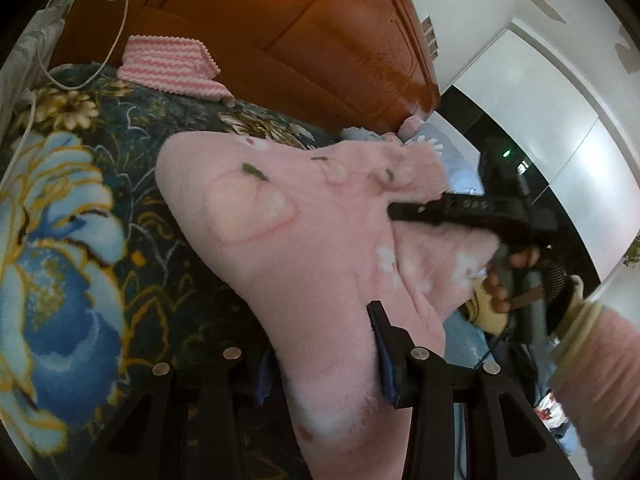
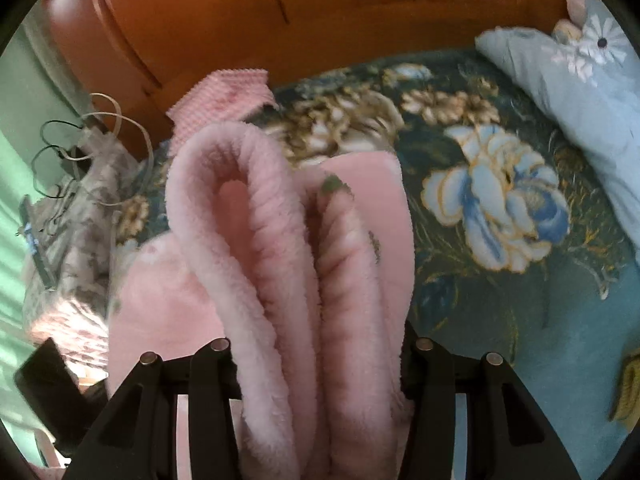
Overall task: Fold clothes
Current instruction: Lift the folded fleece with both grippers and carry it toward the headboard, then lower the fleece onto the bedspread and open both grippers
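A fluffy pink garment (image 1: 304, 232) with small green marks stretches over the dark floral bedspread (image 1: 60, 240). My left gripper (image 1: 324, 364) is shut on its near edge, the pink fleece bunched between the two black fingers (image 1: 394, 364). My right gripper (image 1: 420, 210) shows at the right of the left wrist view, held by a person's hand (image 1: 508, 276), clamped on the far end of the cloth. In the right wrist view the garment's ribbed cuffs (image 2: 288, 264) hang doubled between my right gripper's (image 2: 320, 372) fingers (image 2: 424, 368), which are shut on them.
A folded pink-and-white striped cloth (image 1: 172, 68) lies at the wooden headboard (image 1: 280, 24). A pale blue pillow (image 2: 576, 100) sits at the right of the bed. White cables (image 2: 104, 128) and clutter lie at the bed's left edge. A person's pink sleeve (image 1: 600, 368) is at lower right.
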The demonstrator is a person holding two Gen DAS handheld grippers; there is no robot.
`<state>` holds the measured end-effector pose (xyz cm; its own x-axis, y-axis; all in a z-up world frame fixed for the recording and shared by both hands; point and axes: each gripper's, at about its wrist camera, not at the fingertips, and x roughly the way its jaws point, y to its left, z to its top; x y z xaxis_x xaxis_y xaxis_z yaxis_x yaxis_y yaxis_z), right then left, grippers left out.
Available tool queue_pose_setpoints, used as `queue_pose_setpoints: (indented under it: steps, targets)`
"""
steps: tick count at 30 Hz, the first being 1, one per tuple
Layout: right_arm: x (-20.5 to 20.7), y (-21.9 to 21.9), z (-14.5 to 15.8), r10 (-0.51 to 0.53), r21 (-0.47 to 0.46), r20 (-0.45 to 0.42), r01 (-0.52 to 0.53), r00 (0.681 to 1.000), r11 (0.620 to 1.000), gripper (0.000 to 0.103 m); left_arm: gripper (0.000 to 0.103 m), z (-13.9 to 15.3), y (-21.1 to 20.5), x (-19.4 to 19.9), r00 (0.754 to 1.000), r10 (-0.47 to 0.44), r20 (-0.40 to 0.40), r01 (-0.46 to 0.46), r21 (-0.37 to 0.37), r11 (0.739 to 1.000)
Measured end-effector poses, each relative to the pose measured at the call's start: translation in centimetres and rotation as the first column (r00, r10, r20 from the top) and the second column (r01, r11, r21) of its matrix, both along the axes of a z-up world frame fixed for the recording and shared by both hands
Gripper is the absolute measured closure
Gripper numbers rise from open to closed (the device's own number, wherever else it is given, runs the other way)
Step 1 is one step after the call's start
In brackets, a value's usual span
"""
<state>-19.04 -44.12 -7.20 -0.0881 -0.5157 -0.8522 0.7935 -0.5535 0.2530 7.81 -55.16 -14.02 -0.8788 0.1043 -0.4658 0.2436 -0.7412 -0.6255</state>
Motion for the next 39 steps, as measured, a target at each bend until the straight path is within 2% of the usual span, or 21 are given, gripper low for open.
queue_pose_setpoints:
  steps: [4,9,12,16,19,21,25,28,30,34,36,39]
  targets:
    - [-1.5,0.7,-1.3,-0.025,-0.032,0.043,0.026,0.999,0.999,0.051,0.06,0.4,0.4,0.1,1.0,-0.009,-0.008,0.008,-0.01,1.0]
    - [-1.4,0.1,-0.7,0.001,-0.022,0.025,0.0,1.0,1.0,0.05,0.061,1.9,1.4,0.8,0.999,-0.004,-0.046,0.002,-0.058,0.998]
    - [-1.6,-0.1,-0.2,0.024,-0.058,0.047,-0.022,0.999,0.998,0.049,0.061,1.4,1.5,0.7,1.0,-0.002,-0.009,0.002,-0.064,0.998]
    - [-1.7,0.0,-1.2,0.014,-0.015,0.057,-0.013,0.998,1.0,0.046,0.061,1.1,1.1,0.7,1.0,0.002,0.016,-0.002,-0.042,0.999]
    - [-2.1,0.8,-0.6,-0.008,-0.027,0.049,0.01,0.999,1.0,0.035,0.058,1.2,0.9,0.8,0.999,-0.002,0.032,0.003,-0.037,0.999]
    - [-2.2,1.3,0.1,-0.022,-0.029,0.024,0.022,0.999,0.999,0.03,0.053,1.3,0.7,0.8,0.999,-0.004,0.045,0.006,-0.044,0.999]
    - [-2.5,3.3,2.2,-0.075,-0.065,-0.021,0.073,0.997,0.995,0.029,0.047,2.7,0.8,1.8,0.999,0.029,0.037,-0.025,-0.113,0.993]
    - [-1.8,4.1,3.9,-0.1,-0.101,-0.066,0.093,0.993,0.99,0.029,0.045,4.1,0.9,2.8,0.997,0.071,-0.013,-0.072,-0.156,0.985]
    - [-0.5,3.7,5.0,-0.075,-0.132,-0.09,0.063,0.993,0.989,0.029,0.042,4.7,1.1,3.3,0.996,0.064,-0.061,-0.073,-0.156,0.985]
    - [2.6,1.5,4.6,0.014,-0.111,-0.13,-0.028,0.991,0.993,0.029,0.042,4.8,3.2,2.2,0.996,-0.026,-0.088,0.01,-0.186,0.982]
    - [4.1,0.7,3.8,0.058,-0.107,-0.131,-0.072,0.99,0.992,0.029,0.042,4.8,4.2,1.6,0.994,-0.063,-0.088,0.043,-0.209,0.977]
    - [5.8,0.7,2.4,0.122,-0.091,-0.134,-0.134,0.984,0.987,0.029,0.04,4.1,4.7,0.8,0.996,-0.07,-0.055,0.055,-0.232,0.971]
